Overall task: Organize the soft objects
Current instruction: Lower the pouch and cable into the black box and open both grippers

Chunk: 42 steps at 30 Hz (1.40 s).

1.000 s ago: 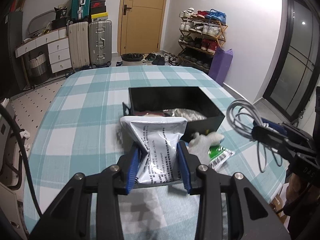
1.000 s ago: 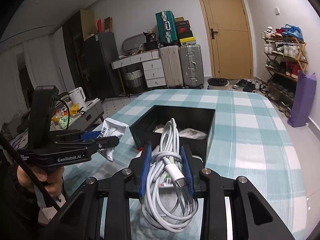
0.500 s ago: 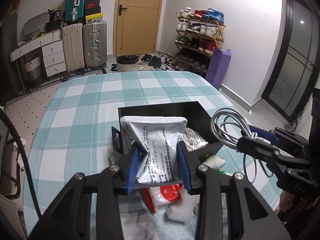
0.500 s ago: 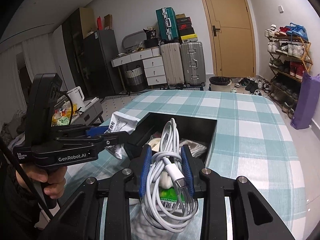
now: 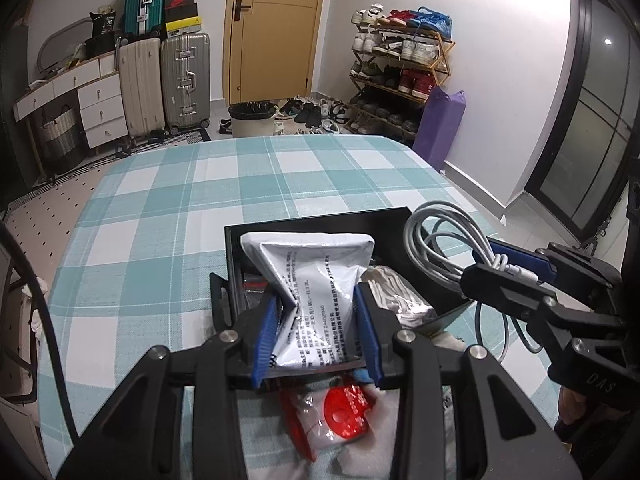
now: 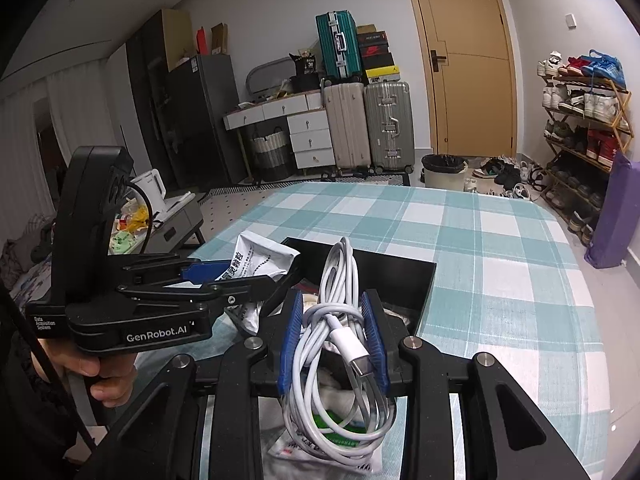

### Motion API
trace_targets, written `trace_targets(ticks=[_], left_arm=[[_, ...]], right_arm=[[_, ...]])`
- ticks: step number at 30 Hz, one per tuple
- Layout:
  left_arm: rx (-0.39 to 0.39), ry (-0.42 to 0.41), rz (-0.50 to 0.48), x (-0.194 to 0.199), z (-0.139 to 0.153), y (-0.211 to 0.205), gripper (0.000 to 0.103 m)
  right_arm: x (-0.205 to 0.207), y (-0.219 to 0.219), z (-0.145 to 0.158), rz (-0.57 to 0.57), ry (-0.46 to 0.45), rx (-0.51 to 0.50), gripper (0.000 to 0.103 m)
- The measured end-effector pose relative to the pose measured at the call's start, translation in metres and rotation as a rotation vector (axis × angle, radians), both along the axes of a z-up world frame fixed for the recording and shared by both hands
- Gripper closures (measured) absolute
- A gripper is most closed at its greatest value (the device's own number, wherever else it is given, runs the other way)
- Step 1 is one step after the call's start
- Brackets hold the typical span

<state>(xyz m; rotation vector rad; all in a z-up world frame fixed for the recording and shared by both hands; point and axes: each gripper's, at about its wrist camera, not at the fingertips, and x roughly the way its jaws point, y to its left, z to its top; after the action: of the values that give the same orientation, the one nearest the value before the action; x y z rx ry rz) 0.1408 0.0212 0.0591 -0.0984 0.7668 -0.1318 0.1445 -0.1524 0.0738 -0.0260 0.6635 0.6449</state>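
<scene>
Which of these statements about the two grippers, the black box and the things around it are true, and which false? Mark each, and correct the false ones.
1. The left gripper is shut on a white packet. True.
2. The right gripper holds a red disc. False: it is shut on a coiled white cable.
3. The black box stands on a checked tablecloth. True.
4. The black box is empty. False: a whitish bundle already lies inside.
5. The yellow door stands open. False: it is closed.
</scene>
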Motion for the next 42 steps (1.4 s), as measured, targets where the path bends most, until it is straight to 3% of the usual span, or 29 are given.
trace_targets(ticks=[20,42], left_arm=[[0.005,0.055,-0.022,0.045,-0.023,0.002,0.067],[0.004,0.072,-0.041,0.056,-0.034,0.001,0.067]], right_arm=[[0.051,0.029,-0.029,0.014,0.065,-0.091,0.073],[0.076,0.036,-0.044,0.026,0.067,-0.117,0.073]])
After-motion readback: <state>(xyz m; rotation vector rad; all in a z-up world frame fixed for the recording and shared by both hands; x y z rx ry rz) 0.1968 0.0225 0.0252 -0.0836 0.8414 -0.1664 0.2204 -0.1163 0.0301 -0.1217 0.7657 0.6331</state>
